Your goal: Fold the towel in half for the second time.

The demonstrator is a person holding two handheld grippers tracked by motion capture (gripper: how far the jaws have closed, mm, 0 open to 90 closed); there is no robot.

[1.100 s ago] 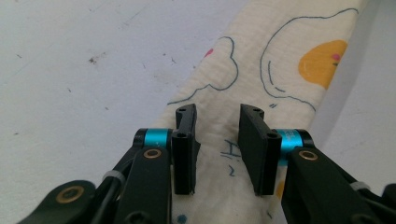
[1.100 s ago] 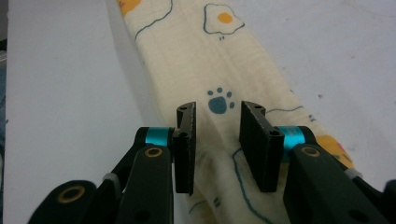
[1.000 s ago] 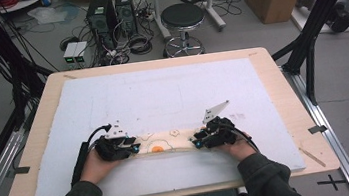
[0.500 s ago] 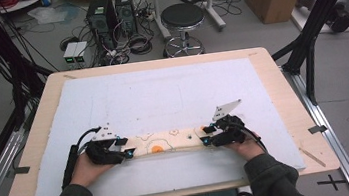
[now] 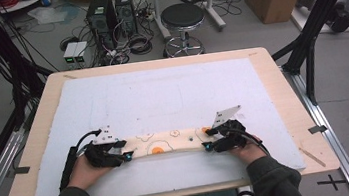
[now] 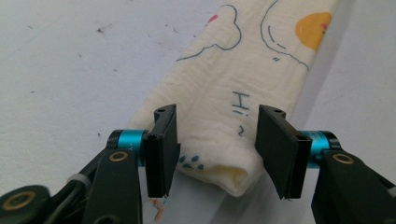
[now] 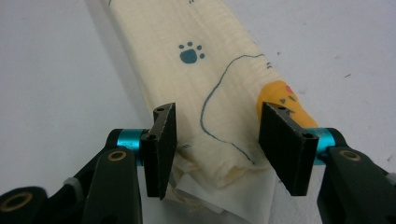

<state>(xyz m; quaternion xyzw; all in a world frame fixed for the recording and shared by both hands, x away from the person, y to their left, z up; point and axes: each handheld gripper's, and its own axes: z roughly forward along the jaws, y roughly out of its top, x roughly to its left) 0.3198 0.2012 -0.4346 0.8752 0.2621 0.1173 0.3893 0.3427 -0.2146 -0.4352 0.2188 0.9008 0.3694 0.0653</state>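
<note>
Both hands have drawn apart since a second ago, stretching the folded cloth along the bench's 6 o'clock edge. Left gripper and right gripper have just been opening; each straddles a cloth end, unclamped.

We see the folded cloth lying across the lower middle of the table, left gripper at its left end, right gripper at its right.

Cream cloth with blue outlines, paw prints, orange yolks on white mat.
</note>
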